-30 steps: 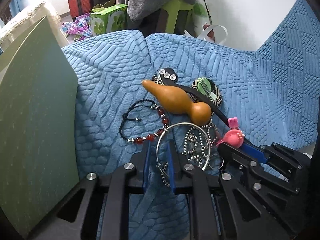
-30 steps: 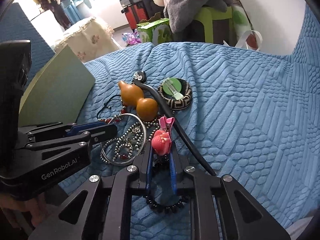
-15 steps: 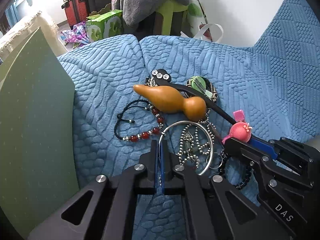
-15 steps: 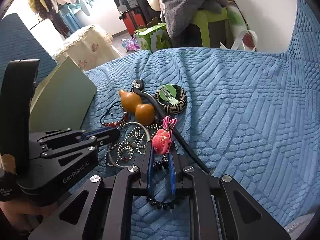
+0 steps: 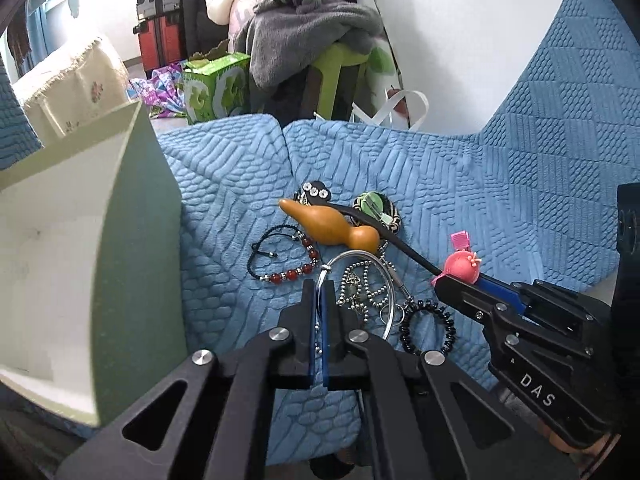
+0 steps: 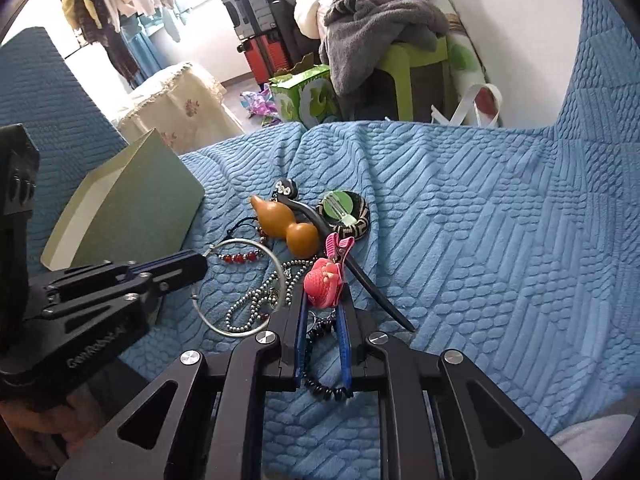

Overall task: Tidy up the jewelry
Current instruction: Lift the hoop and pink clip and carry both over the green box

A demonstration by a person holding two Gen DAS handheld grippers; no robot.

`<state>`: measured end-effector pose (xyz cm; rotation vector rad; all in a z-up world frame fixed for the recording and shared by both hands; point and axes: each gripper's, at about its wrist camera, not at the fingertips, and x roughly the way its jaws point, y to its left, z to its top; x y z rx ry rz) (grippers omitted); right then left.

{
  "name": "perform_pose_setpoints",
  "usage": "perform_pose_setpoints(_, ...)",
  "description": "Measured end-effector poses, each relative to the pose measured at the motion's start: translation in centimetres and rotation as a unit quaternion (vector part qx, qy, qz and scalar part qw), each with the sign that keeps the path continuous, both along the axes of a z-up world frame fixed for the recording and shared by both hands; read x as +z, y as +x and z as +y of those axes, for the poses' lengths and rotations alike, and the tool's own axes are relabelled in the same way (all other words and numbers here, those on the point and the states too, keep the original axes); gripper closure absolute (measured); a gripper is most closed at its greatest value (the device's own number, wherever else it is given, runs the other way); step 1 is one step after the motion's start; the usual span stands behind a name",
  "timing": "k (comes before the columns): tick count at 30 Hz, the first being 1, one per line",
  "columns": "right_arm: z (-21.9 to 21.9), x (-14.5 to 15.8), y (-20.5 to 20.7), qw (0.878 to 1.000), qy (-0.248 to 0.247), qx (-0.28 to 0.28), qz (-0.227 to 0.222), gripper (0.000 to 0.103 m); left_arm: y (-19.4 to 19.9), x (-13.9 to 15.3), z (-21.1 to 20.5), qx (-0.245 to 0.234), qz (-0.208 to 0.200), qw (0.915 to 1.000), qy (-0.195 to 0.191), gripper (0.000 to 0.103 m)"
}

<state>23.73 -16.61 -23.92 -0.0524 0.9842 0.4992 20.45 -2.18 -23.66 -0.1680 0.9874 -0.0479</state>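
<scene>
A heap of jewelry lies on a blue quilted cover [image 5: 460, 184]. My left gripper [image 5: 319, 286] is shut on the rim of a thin silver bangle [image 5: 362, 255], lifted a little above the cover; the same silver bangle [image 6: 256, 245] hangs from that left gripper [image 6: 200, 260] in the right wrist view. My right gripper [image 6: 323, 292] is shut on a pink clip [image 6: 325, 280], and that pink clip [image 5: 462, 264] shows at the tip of my right gripper [image 5: 444, 280] in the left wrist view. On the cover rest a brown gourd [image 5: 332, 226], a red bead bracelet [image 5: 294, 272], a bead chain [image 5: 362, 284] and a black coil band [image 5: 428, 328].
An open green box [image 5: 132, 220] with a pale inside stands at the left on the cover. A black hair stick [image 6: 352, 268] and a round patterned bangle with a green clip [image 6: 344, 212] lie behind the heap. Beyond the cover are a green carton, a stool piled with clothes, and suitcases.
The left jaws closed on the silver bangle's rim and lifted it. Both grippers rose from the cover, the right one still carrying the pink clip. The box's inside came into view.
</scene>
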Motion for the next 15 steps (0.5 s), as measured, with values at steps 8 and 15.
perform_pose_setpoints(8,0.5,2.5,-0.9,1.0,-0.008,-0.003,-0.016,0.091,-0.7,2.6,0.4,-0.002,-0.014,0.9999,-0.005,0.102)
perform_pose_setpoints(15,1.7,7.4,-1.6,0.999,0.004,-0.007,-0.04,0.091,-1.6,7.6,2.4,0.008,-0.048,0.9988,-0.011,0.102)
